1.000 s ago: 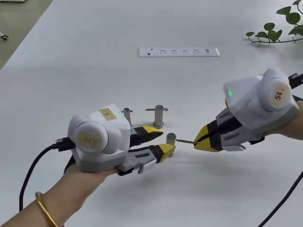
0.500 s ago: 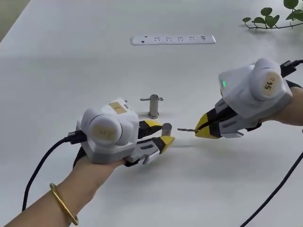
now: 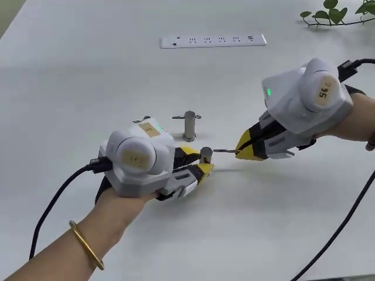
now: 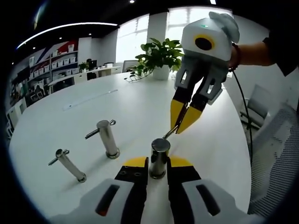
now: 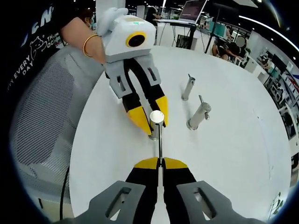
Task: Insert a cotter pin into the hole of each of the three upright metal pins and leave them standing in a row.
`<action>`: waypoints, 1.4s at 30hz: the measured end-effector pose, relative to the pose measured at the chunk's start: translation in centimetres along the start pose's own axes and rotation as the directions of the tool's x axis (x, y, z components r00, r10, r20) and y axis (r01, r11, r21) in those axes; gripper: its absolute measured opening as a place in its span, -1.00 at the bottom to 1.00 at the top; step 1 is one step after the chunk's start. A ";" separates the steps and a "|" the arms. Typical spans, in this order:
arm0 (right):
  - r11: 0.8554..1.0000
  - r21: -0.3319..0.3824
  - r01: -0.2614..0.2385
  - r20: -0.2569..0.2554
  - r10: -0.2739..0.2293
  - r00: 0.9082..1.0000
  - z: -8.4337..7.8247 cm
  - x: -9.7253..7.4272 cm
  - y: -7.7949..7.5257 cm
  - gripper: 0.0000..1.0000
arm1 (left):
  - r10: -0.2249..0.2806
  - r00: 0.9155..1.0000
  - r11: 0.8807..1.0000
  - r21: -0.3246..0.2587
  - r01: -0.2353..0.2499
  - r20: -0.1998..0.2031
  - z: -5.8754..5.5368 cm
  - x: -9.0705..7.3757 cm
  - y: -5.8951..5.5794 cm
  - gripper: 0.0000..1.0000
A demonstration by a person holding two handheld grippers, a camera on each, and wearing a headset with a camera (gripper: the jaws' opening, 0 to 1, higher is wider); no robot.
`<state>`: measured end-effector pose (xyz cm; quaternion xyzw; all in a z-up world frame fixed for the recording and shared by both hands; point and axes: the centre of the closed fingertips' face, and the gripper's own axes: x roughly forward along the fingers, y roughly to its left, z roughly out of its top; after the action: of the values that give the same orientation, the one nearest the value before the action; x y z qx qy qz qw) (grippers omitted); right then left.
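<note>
I count three metal pins: near pin, middle pin, far pin. Of cotter pins, three, I think. Two grippers: left gripper, right gripper. One power strip at twelve o'clock, one plant at one o'clock.

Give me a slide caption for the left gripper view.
Left claw grips an upright pin; right claw holds a cotter pin near its top.
</note>
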<state>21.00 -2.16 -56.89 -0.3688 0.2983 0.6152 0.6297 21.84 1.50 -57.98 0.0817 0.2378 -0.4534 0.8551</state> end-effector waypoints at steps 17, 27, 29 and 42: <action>0.999 -0.040 -0.019 -0.002 0.019 1.000 0.8 0.5 0.1 -1.00 | -0.020 1.000 1.000 -0.001 0.020 -0.007 -0.2 0.2 -0.1 -0.77; 0.998 -0.057 -0.026 -0.002 0.026 1.000 1.8 0.5 0.2 -1.00 | -0.027 1.000 1.000 0.001 0.027 -0.005 -0.3 0.3 0.0 -0.77; 0.998 -0.061 -0.029 0.000 0.029 1.000 2.1 0.6 0.2 -1.00 | -0.029 1.000 1.000 0.001 0.029 -0.005 -0.3 0.3 0.0 -0.77; 0.998 -0.060 -0.035 0.003 0.036 0.999 2.8 1.1 0.3 -1.00 | -0.027 1.000 0.998 -0.050 0.028 0.015 -0.5 0.3 0.0 -0.76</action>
<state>20.61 0.80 -56.32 -0.3808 0.2850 0.6357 0.6080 21.84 1.48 -58.52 0.0536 0.2441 -0.4595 0.8523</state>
